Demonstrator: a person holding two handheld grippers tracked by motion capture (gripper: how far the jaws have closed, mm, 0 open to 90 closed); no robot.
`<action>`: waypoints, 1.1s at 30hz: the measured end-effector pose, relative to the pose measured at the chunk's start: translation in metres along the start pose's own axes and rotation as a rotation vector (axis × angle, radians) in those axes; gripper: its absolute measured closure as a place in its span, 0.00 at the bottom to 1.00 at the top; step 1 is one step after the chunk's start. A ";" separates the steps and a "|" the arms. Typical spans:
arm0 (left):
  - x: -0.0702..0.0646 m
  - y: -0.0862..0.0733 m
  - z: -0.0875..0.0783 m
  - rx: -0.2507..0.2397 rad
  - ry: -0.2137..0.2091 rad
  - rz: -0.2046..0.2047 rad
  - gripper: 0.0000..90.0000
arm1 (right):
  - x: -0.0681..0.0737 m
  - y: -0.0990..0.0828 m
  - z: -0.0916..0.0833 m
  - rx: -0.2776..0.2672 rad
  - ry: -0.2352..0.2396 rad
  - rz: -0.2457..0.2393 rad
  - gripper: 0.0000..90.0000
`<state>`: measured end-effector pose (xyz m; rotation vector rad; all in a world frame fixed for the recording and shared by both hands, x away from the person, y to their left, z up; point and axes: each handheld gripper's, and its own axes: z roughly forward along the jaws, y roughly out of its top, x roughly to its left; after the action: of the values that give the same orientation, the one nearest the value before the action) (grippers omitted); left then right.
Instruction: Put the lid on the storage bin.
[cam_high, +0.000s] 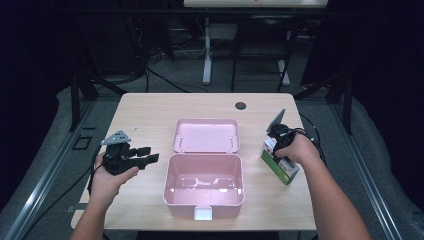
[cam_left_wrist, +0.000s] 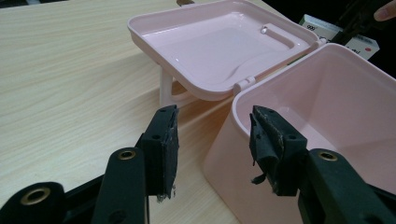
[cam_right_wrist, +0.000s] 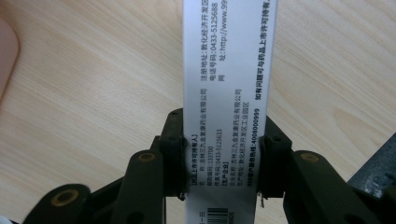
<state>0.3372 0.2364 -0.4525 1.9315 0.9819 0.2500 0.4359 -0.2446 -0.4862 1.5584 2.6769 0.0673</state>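
The right gripper is closing its jaws on the medicine box, which is standing on the table at the 3 o'clock side of the pink storage box. In the right gripper view, both pads are pressing against the long sides of the medicine box, whose white printed face is running up toward 12 o'clock between the jaws. The left gripper is hovering at the 9 o'clock side of the pink storage box, with its jaws standing wide apart and gripping nothing. In the left gripper view, the left gripper is pointing at the near wall of the pink storage box. The lid is lying open at 12 o'clock.
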 end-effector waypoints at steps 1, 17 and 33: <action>0.000 0.000 0.000 0.000 0.000 -0.001 0.58 | 0.000 0.000 -0.001 -0.004 0.002 0.000 0.68; 0.000 0.000 -0.002 -0.007 0.001 -0.009 0.58 | 0.006 -0.001 -0.023 -0.005 -0.015 -0.040 0.68; 0.002 -0.001 -0.001 -0.007 0.002 -0.010 0.58 | 0.018 -0.004 -0.052 -0.006 -0.026 -0.099 0.68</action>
<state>0.3376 0.2381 -0.4532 1.9203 0.9905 0.2491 0.4208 -0.2318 -0.4345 1.4124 2.7261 0.0512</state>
